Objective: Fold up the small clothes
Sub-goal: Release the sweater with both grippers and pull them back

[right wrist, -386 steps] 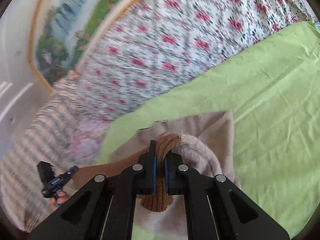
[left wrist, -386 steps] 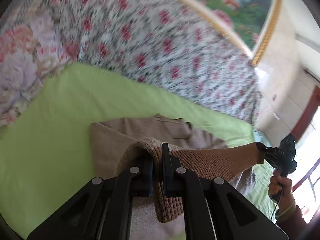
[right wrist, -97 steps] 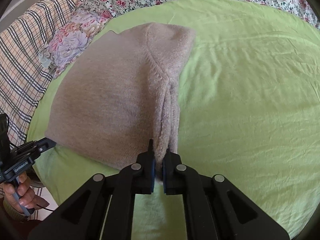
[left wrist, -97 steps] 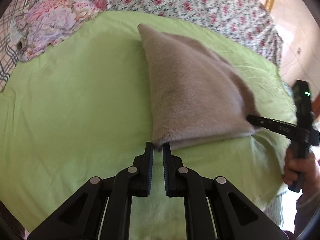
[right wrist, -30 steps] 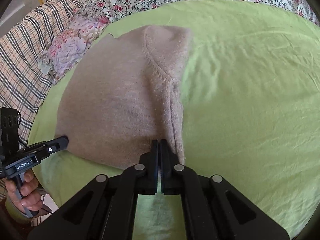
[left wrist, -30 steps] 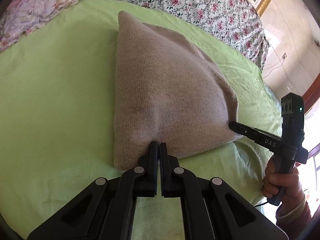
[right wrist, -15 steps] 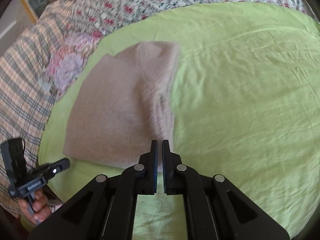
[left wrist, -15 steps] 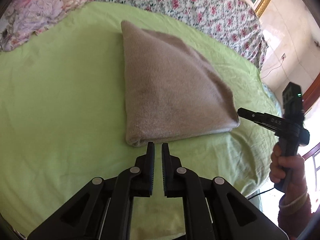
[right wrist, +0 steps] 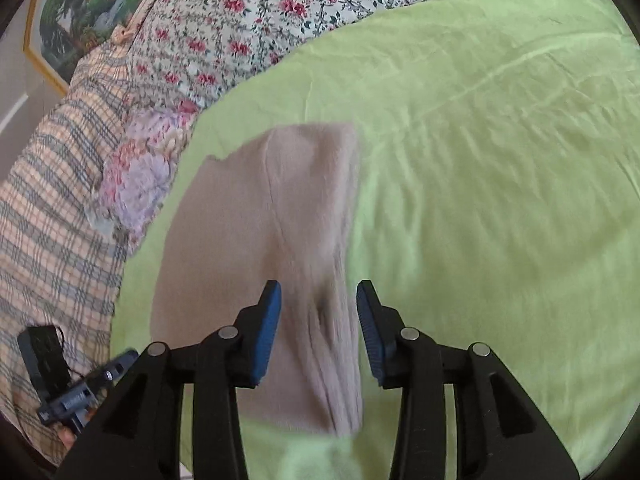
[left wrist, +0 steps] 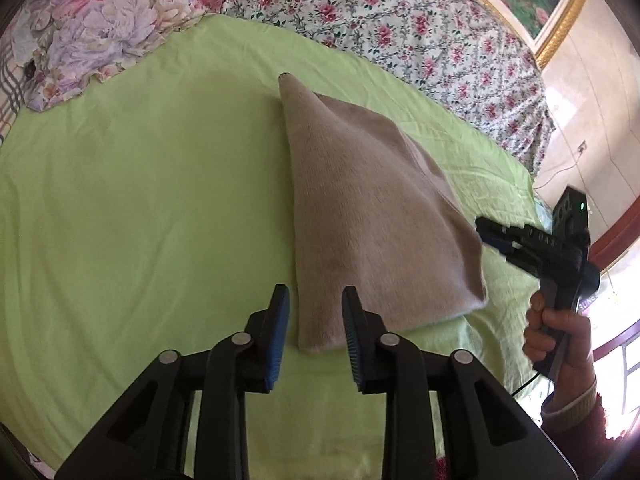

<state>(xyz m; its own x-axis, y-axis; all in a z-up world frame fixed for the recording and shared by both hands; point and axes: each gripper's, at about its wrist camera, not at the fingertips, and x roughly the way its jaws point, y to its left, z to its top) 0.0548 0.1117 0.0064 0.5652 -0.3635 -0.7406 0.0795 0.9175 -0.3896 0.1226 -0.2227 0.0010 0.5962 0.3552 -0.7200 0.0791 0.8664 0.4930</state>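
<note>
A folded beige knit sweater lies flat on the green sheet of the bed, a little right of centre in the left wrist view. The left hand-held gripper is released, its blue-padded fingers spread on either side of the sweater's near left corner at 6 o'clock, gripping nothing. At 3 o'clock the right hand-held gripper points at the sweater's right edge, carried in the person's right hand; blurred white letters on its body seem to read "DAS".

From the right wrist, that hand-held gripper is likewise released, jaws wide over the sweater's ribbed near edge. A floral quilt runs across 12 o'clock, a plaid blanket lies at 9 o'clock, and the left hand-held gripper shows at 8 o'clock, its label unreadable.
</note>
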